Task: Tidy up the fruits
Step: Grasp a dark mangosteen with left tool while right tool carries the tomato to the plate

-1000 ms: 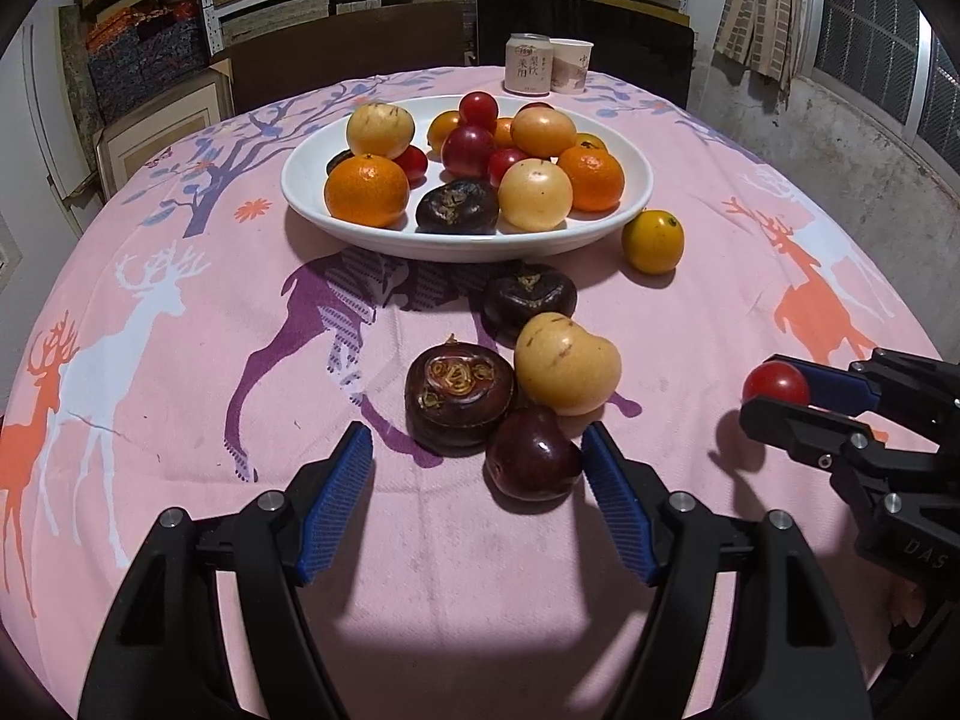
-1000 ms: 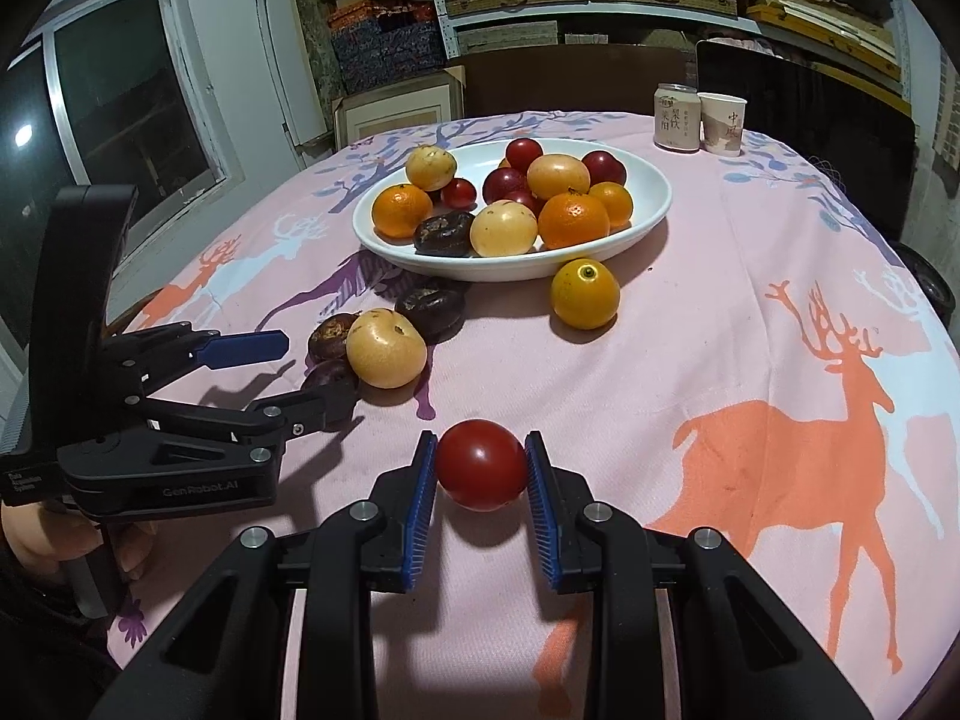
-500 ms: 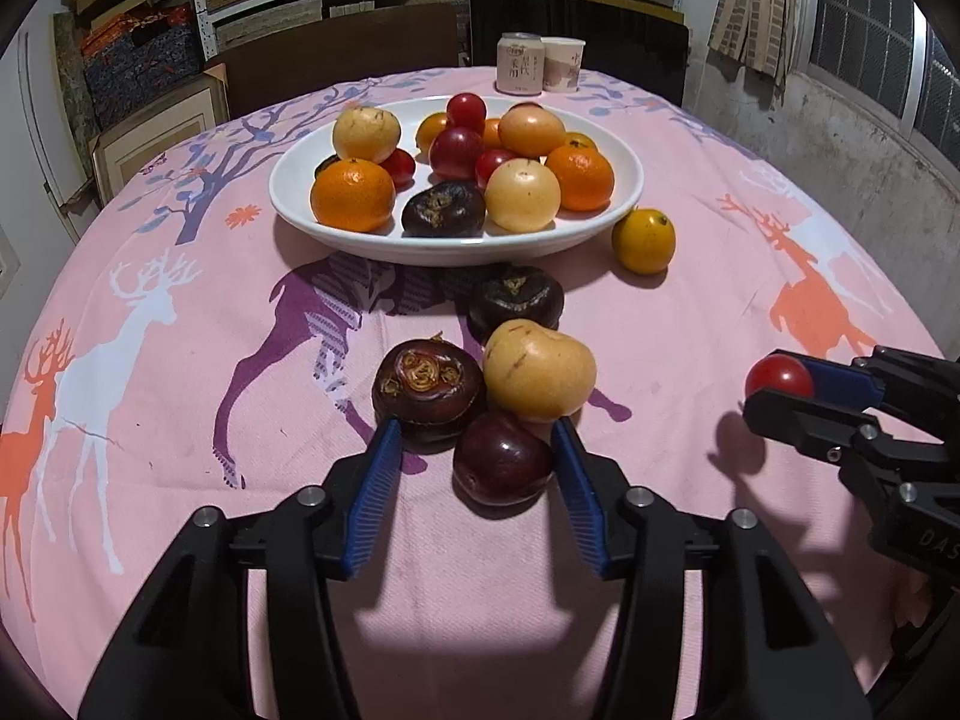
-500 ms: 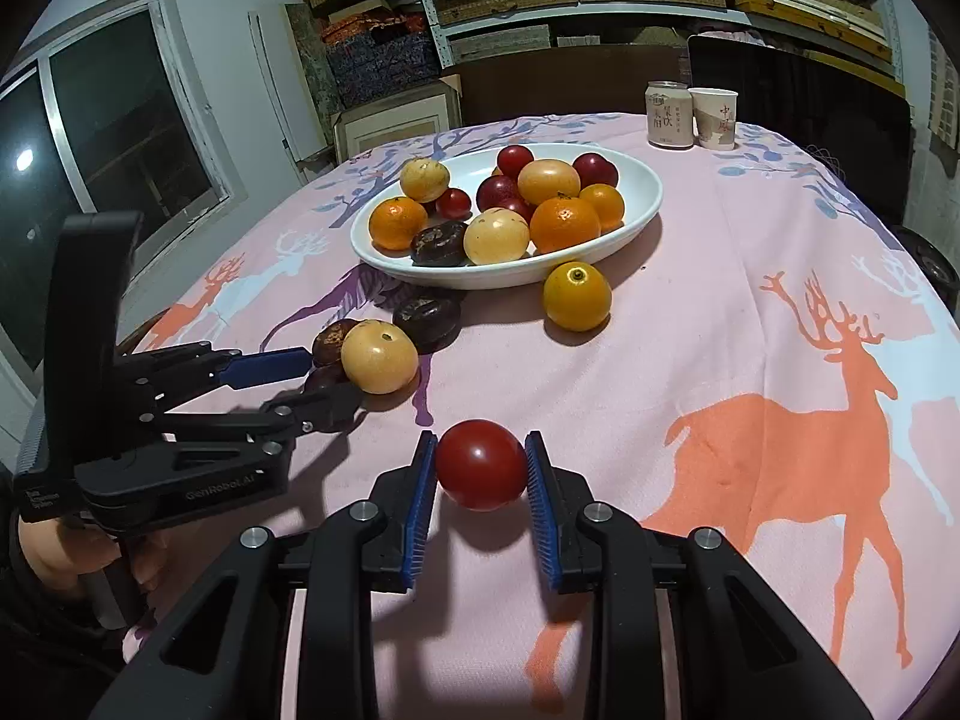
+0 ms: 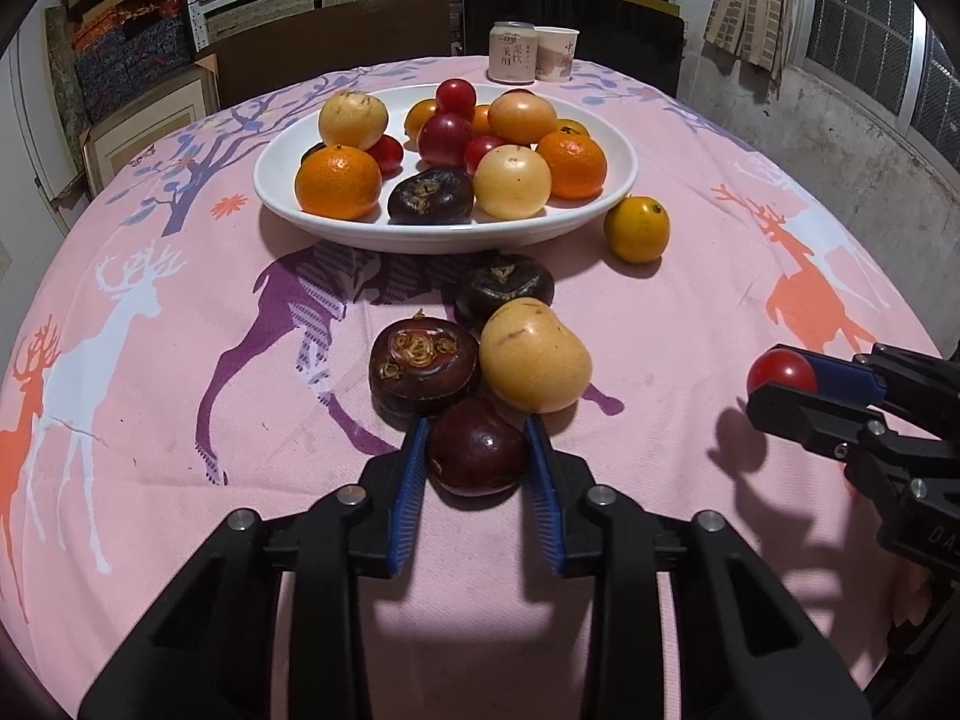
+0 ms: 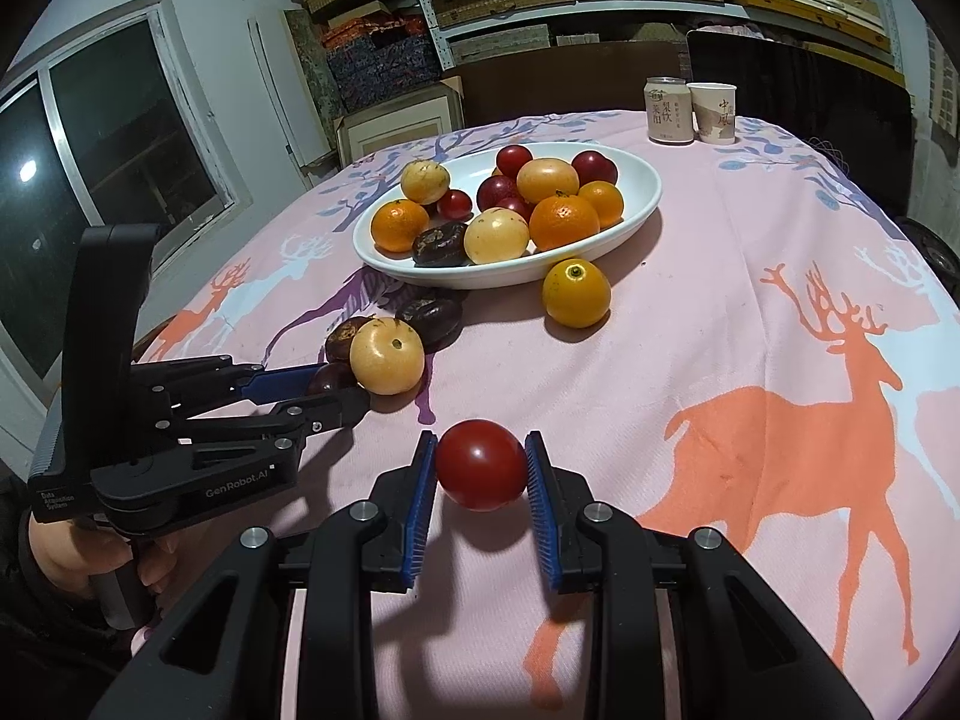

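Observation:
My left gripper point(image 5: 477, 450) is shut on a dark red plum point(image 5: 477, 447) that rests on the pink tablecloth, just in front of a dark brown fruit point(image 5: 423, 363) and a yellow fruit point(image 5: 531, 357). My right gripper point(image 6: 480, 471) is shut on a red tomato point(image 6: 480, 463) and holds it a little above the cloth. It also shows at the right of the left wrist view point(image 5: 780, 373). A white oval plate point(image 5: 288, 204) piled with several oranges, plums and yellow fruits stands further back. A second dark fruit point(image 5: 504, 288) and a yellow-orange citrus point(image 5: 636, 229) lie beside the plate.
A can point(image 5: 512, 51) and a paper cup point(image 5: 555, 53) stand at the table's far edge. A dark chair point(image 5: 600, 18) and shelves of boxes are behind the table. The left gripper and the hand on it fill the left of the right wrist view point(image 6: 180, 450).
My left gripper has moved forward around the dark red plum and its jaws have shut on it. My right gripper has stayed shut on the tomato, almost still.

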A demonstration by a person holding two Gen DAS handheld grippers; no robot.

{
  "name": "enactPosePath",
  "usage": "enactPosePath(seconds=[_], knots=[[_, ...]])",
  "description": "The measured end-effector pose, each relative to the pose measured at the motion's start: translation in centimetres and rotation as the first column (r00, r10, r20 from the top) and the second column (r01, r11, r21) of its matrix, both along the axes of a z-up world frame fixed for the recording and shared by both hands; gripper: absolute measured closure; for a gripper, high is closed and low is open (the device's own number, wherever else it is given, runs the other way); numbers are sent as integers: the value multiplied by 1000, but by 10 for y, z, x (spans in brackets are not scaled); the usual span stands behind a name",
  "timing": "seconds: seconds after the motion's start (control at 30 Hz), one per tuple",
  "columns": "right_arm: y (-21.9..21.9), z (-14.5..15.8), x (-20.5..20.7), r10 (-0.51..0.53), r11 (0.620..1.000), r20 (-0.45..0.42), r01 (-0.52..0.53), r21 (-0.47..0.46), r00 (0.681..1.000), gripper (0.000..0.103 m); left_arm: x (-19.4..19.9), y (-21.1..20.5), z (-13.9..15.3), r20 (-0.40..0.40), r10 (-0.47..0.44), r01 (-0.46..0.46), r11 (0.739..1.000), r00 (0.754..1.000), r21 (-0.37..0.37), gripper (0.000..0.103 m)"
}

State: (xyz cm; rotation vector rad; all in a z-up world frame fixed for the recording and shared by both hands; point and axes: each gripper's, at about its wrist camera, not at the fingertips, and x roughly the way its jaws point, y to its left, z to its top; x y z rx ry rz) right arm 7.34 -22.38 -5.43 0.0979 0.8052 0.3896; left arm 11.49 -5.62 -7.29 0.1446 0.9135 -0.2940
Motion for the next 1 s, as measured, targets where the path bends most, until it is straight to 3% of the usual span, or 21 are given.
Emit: enactPosePath(seconds=[0.47, 0.73, 0.83, 1.0], knots=[[-4, 0, -4, -8, 1000, 5, 8, 5, 1000, 74, -15, 7, 13, 53, -1, 4, 998, 999, -56, 71], [-11, 9, -10, -17, 999, 65, 15, 32, 998, 74, -30, 18, 27, 85, -4, 12, 996, 996, -93, 71], [-19, 27, -8, -31, 997, 102, 24, 68, 994, 74, -30, 27, 48, 129, -4, 17, 995, 992, -100, 71], [-22, 83, 7, -42, 999, 251, 38, 21, 967, 74, -4, 43, 104, 225, 12, 6, 997, 974, -78, 71]])
